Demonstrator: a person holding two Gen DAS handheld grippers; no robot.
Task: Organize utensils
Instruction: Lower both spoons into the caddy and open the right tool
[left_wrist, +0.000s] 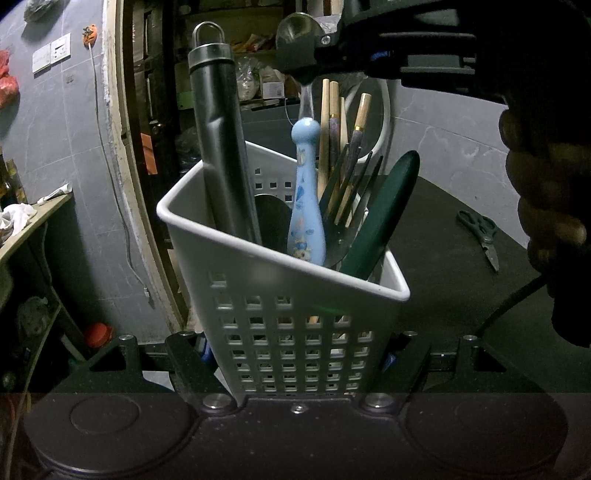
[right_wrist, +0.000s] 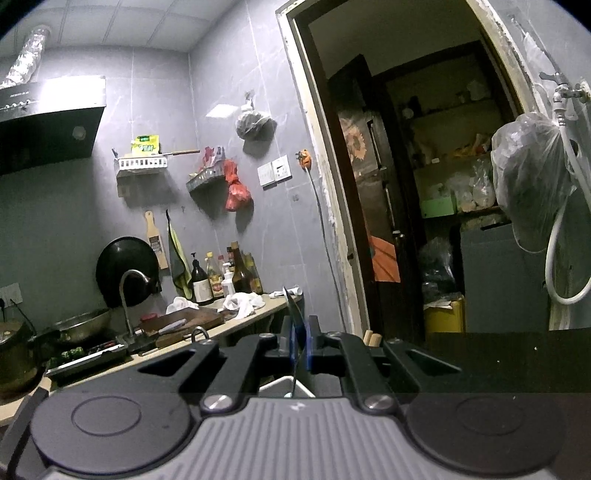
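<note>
White perforated caddy (left_wrist: 295, 332) sits nearest the left wrist lens, clamped at its base between the left gripper (left_wrist: 299, 365) fingers, 1 on each side wall. Left gripper is only steadying it on the dark tabletop (left_wrist: 461, 229).

Already inside the caddy: steel tube handle with a hanging loop (left_wrist: 218, 147), blue painted handle (left_wrist: 304, 195), bundle of chopsticks (left_wrist: 334, 140), dark fork (left_wrist: 351, 177) tines-up, green handle (left_wrist: 384, 218) leaning on the right rim.

Right gripper (left_wrist: 314, 48) comes in from upper right, directly above the caddy, jaws nearly closed on a metal spoon (left_wrist: 295, 31): bowl sticks up past the fingers, shaft hangs down toward the chopsticks. Right wrist view confirms the pinch, with a thin metal edge (right_wrist: 295, 332) between the blue pads (right_wrist: 291, 343) and the caddy rim just visible below.

Step in hand: dropping the spoon into the caddy, handle first. Looks late in the task; only scissors (left_wrist: 480, 236) lie loose on the table, well apart from the caddy.

Next move likely needs:
- shaft tip steered into the gap between blue handle and chopsticks
- straight descent, no sideways push, or the chopsticks may snag
- release only once the tip is below the rim
- left grip held firm so the caddy doesn't tip
</note>
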